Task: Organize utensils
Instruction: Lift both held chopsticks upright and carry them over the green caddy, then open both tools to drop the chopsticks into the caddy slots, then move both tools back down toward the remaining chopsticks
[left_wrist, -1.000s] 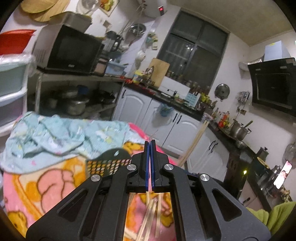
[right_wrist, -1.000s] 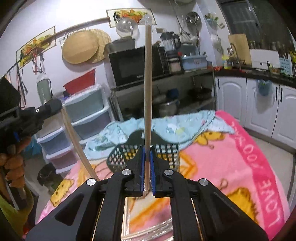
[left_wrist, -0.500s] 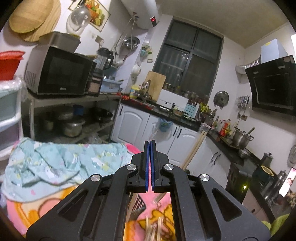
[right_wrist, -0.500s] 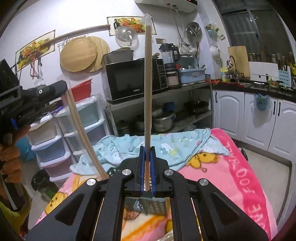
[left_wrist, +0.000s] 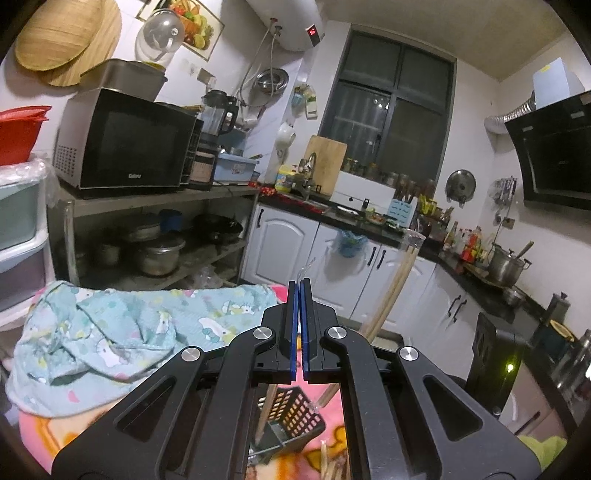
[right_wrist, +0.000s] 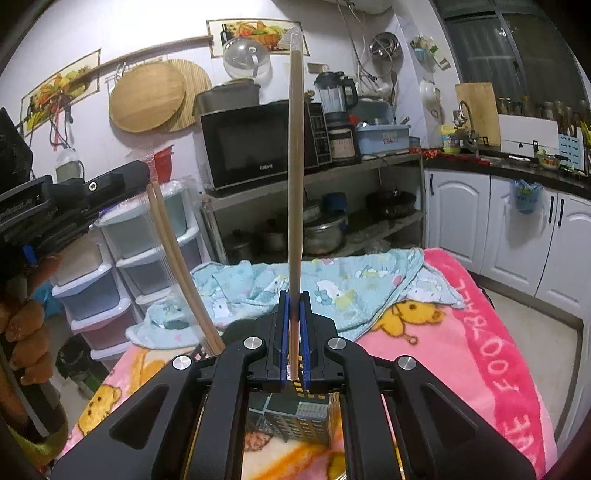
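standing upright in right hand-held gripper, wrapped chopsticks, black basket below

We're looking at a dim white-walled kitchen, with a black microwave oven on a grey metal shelf rack, white arched-panel cabinets under a dark countertop, and a dark grid-paned window beyond.
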